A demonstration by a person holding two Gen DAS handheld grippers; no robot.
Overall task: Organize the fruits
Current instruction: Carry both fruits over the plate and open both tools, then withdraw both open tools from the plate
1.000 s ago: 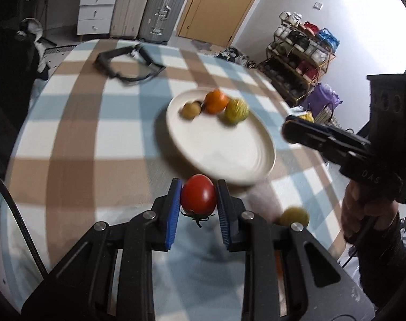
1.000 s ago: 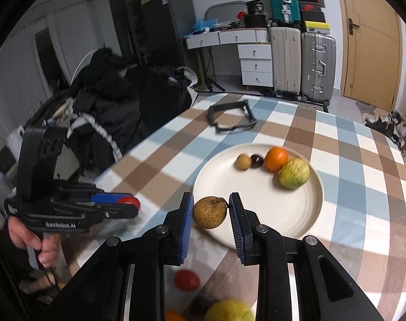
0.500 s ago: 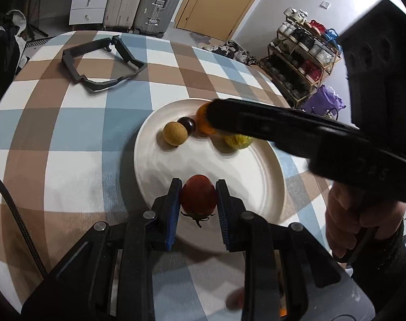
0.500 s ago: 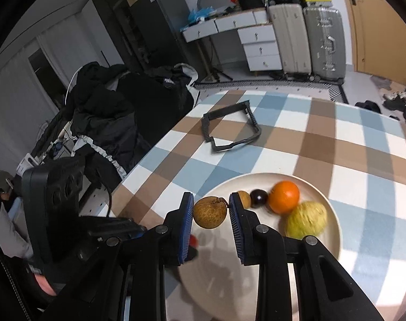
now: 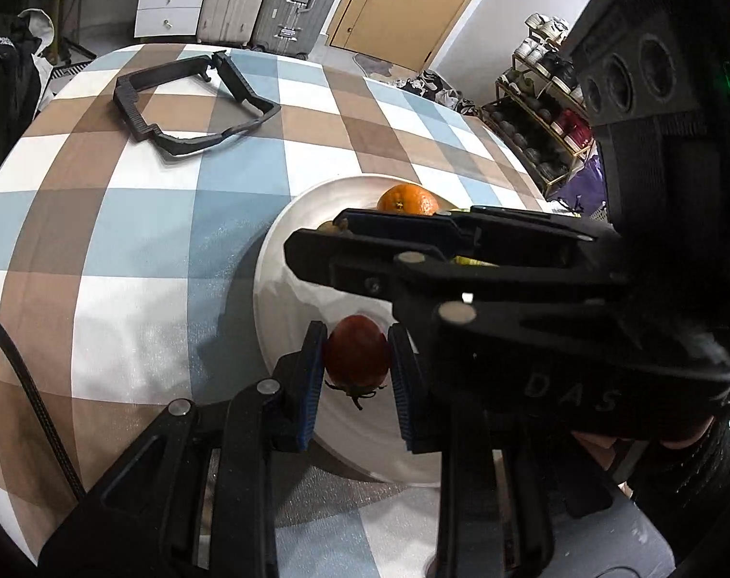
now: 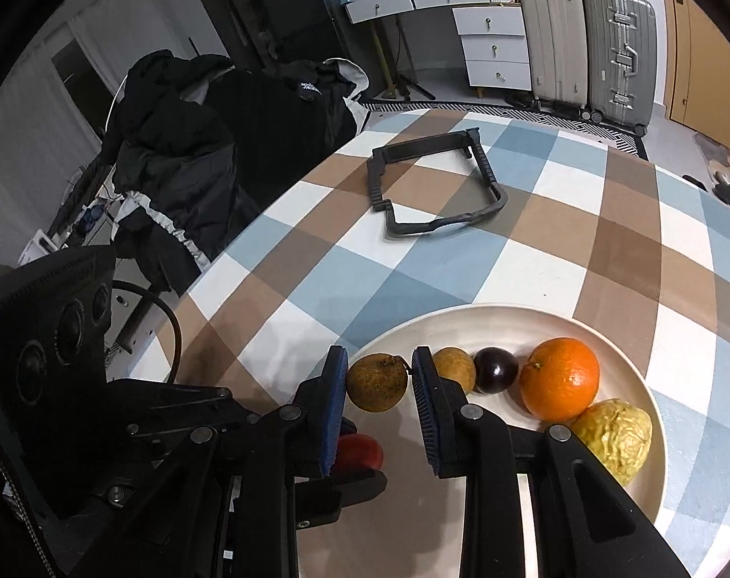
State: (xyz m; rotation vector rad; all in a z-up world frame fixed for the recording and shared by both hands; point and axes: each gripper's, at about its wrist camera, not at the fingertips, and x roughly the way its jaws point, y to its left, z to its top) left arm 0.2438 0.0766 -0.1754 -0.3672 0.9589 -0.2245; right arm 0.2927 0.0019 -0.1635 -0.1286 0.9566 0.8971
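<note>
My left gripper point(image 5: 357, 361) is shut on a red tomato point(image 5: 357, 356), stem end down, just above the near part of the white plate point(image 5: 278, 260). My right gripper point(image 6: 377, 385) is shut on a round brown fruit point(image 6: 377, 383) over the plate's left rim point(image 6: 509, 315). On the plate lie a small brown fruit point(image 6: 459, 368), a dark plum point(image 6: 496, 370), an orange point(image 6: 560, 378) and a wrinkled yellow-green fruit point(image 6: 613, 438). In the left wrist view the right gripper's body crosses in front and hides most of these; only the orange point(image 5: 407, 200) shows well. The tomato point(image 6: 360, 450) also shows below my right fingers.
A black angular frame point(image 6: 437, 188) lies on the checked tablecloth point(image 5: 138, 221) beyond the plate. Dark jackets point(image 6: 211, 144) are piled left of the table. Suitcases point(image 6: 615, 48) and white drawers stand at the far wall, a shoe rack point(image 5: 548, 115) to the right.
Both grippers have moved forward and lower over the plate, each keeping its fruit. The right gripper has swung across in front of the left one.
</note>
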